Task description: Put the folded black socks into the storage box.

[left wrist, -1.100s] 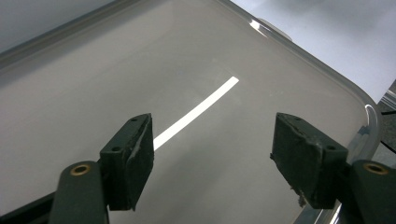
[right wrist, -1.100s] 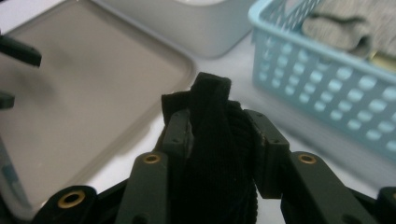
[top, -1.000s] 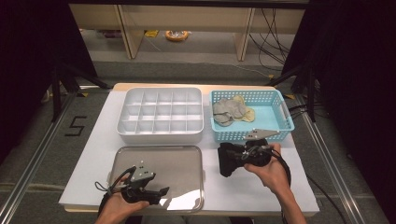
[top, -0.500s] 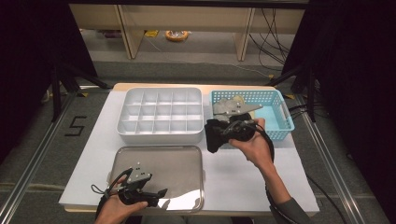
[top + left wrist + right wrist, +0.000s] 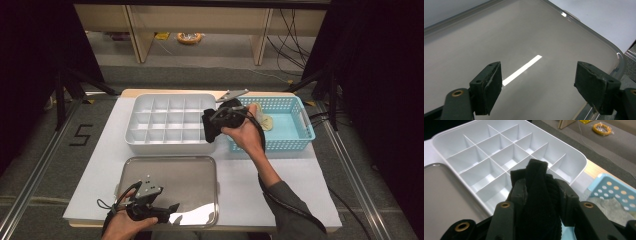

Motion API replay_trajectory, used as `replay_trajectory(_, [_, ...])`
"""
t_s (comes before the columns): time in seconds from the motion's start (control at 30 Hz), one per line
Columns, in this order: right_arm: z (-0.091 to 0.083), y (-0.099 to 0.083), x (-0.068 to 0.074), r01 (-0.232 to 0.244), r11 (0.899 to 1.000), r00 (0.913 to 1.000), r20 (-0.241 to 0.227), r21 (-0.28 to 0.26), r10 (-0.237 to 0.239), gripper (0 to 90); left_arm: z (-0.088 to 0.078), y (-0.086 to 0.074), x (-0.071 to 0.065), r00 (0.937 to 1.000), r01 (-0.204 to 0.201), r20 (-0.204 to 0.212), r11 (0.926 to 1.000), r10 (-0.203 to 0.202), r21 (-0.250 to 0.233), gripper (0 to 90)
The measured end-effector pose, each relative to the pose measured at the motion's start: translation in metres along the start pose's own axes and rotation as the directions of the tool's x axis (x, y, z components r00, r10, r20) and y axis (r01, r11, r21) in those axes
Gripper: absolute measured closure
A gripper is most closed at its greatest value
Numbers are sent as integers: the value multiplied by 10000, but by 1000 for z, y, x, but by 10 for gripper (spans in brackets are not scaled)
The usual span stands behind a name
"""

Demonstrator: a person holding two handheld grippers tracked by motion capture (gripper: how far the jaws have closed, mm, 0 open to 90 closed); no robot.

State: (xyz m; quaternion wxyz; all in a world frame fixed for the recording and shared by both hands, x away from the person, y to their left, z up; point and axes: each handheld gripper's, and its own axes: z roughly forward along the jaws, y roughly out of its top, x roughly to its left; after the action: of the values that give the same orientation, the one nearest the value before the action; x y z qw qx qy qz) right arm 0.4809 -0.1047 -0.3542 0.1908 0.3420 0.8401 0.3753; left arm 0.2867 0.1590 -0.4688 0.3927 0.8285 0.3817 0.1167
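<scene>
Steel tray (image 5: 170,172) lies near the table's front left; the left gripper (image 5: 165,212) rests low over it, its jaws having just spread wide, nothing between them. Farther right, the right gripper (image 5: 541,195) pinches a black knitted cloth (image 5: 537,192) above the white divided box (image 5: 170,122). The cloth hangs bulky; it may straddle a thin divider rather than drop into one cell. The blue basket (image 5: 295,135) sits tight against the box, while bare table (image 5: 280,180) in front gives room.
</scene>
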Motion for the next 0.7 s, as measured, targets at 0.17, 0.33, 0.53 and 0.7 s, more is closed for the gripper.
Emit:
replay_trajectory(0.17, [26, 8, 1, 266, 9985, 9986, 451, 473, -287, 645, -1, -1, 2, 10000, 26, -46, 10000, -26, -17, 214])
replay_trajectory(0.33, [50, 8, 2, 655, 9926, 9944, 757, 1019, -734, 645, -1, -1, 1, 10000, -94, -8, 9999, 94, 40, 215])
replay_trajectory(0.53, [69, -1, 10, 1114, 9823, 9904, 649, 1508, -1223, 645, -1, -1, 1, 9998, -153, -95, 9999, 154, 73, 217])
replay_trajectory(0.7, [70, -3, 14, 1464, 9745, 9849, 665, 1698, -1596, 643, 1, -1, -2, 10000, -3, 38, 10000, 3, -21, 218])
